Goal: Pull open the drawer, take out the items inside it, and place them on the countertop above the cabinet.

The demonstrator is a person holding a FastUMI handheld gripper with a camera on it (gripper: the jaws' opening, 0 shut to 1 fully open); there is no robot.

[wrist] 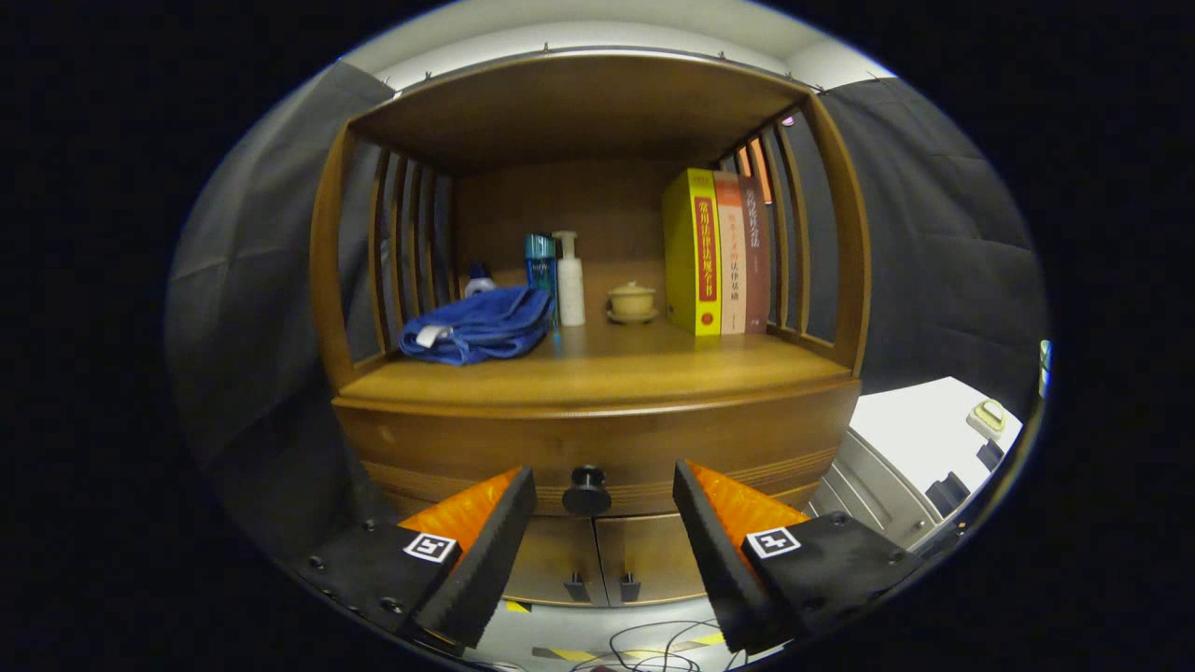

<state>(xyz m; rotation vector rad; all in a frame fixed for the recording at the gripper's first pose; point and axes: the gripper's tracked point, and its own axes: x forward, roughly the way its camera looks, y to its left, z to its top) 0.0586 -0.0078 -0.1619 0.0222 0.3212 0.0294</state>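
Gripper [604, 485] is held level, aimed straight at the cabinet front, fingers spread wide with nothing pinched. Drawer [597, 448] is seen closed, its dark round knob [586, 488] framed between the fingertips, just beyond them and untouched. Countertop [597, 369] above carries a blue towel [478, 325], a teal bottle [541, 266], a white pump bottle [569, 278], a small lidded cup [632, 301] and upright books [716, 252]. Two lower doors [597, 558] are shut. Cables [644, 646] are seen on the floor below.

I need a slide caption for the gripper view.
Open tongs flank the closed drawer's knob below the countertop.
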